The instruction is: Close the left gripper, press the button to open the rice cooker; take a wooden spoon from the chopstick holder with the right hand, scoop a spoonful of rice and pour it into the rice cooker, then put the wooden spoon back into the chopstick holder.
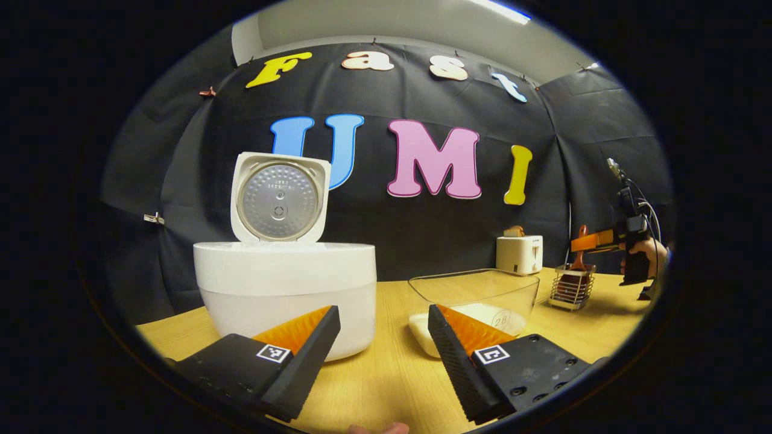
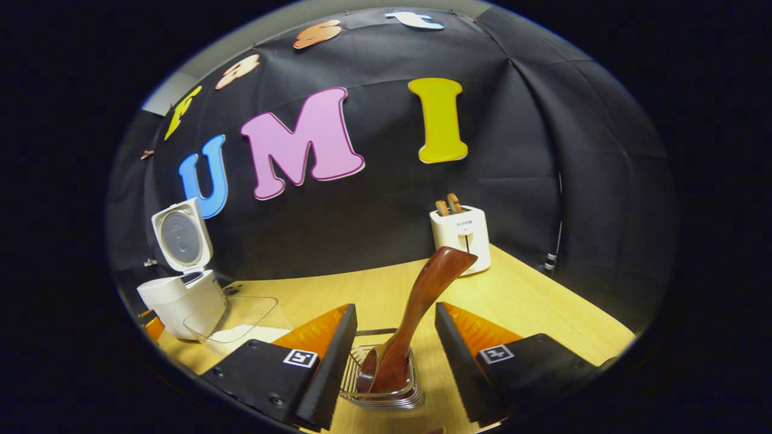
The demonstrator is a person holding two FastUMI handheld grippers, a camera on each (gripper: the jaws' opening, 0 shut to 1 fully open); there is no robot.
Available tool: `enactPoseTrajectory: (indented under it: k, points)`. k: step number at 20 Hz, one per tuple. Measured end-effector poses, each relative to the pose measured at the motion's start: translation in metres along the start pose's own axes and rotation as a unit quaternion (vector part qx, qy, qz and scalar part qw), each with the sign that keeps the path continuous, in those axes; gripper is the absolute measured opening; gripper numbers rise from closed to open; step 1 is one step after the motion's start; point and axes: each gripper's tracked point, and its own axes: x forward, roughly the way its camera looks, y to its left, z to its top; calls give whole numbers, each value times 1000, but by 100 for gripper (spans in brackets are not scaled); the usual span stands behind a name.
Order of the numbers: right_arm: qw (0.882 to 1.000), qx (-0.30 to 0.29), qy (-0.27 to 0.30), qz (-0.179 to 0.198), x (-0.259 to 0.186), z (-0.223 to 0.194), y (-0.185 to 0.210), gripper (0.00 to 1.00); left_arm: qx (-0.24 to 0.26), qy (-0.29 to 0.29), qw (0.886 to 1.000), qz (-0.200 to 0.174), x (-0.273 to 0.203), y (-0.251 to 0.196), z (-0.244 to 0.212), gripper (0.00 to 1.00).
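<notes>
The rice cooker (image 1: pixel 283 289) stood near the left end of the bench (image 1: pixel 386 374) with its lid (image 1: pixel 278 198) raised upright, so the button step seemed already done and the pot was ready to receive rice. The left gripper (image 1: pixel 383 334) hung low in front of the cooker, its two fingers spread wide apart and holding nothing. I judged it was kept there only to stay out of the way.

Just beside the cooker, toward the middle of the bench, was one clear glass bowl (image 1: pixel 476 289) with white rice (image 1: pixel 482 316) in its bottom. It was probably placed so near in order that the scoop has only a short way to go.

The right gripper (image 2: pixel 395 343) was over the wire chopstick holder (image 2: pixel 383 386) near the right end of the bench. Its fingers stood open on both sides of the wooden spoon (image 2: pixel 416 307), which leaned in the holder with the handle up. They did not touch the handle, so the spoon was not yet gripped. The open stance around the handle looked like a preparation to close on it.

One white toaster (image 2: pixel 463 238) with two slices in it stood at the back edge of the bench. In total I counted one cooker, one bowl, one holder and one toaster. In the right gripper view I could make out one spoon for certain; the dark shape beside it in the holder I could not identify.
</notes>
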Motion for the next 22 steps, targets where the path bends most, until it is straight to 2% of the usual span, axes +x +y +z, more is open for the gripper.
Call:
enactPoseTrajectory:
  k: [1, 2, 3, 4, 5, 6, 7, 10, 15, 20, 22]
  points:
    - [1000, 6, 8, -4, 3, -4, -2, 73, -1, 2, 1000, 1, 1, 2, -3, 95]
    - [1000, 10, 16, -5, 6, -7, -3, 71, -3, 7, 1000, 0, 3, 2, -6, 95]
    - [1000, 14, 24, -7, 8, -11, -3, 65, -6, 10, 1000, 2, 4, 3, -11, 95]
    - [999, 18, 29, -3, 11, -15, -2, 73, -8, 12, 1000, 5, 6, 6, -12, 95]
    - [999, 19, 34, -1, 11, -17, -3, 34, -10, 16, 1000, 9, 6, 8, -14, 95]
    - [999, 22, 33, -2, 12, -16, -5, 41, -12, 17, 1000, 11, 8, 9, -16, 95]
    - [999, 28, 27, 2, 13, -12, -4, 30, -14, 17, 1000, 12, 8, 10, -16, 95]
    - [1000, 28, 4, 8, 5, 5, 4, 18, -8, 28, 999, 17, 9, 10, -22, 95]
    - [999, -20, -27, 6, 1, 31, 18, 18, -5, 37, 998, 40, 11, 19, -24, 95]
    - [995, -63, -76, 4, -7, 73, 35, 18, -4, 37, 998, 43, 12, 19, -26, 95]
    - [993, -68, -97, 15, -9, 92, 53, 18, -4, 37, 998, 42, 13, 18, -26, 95]
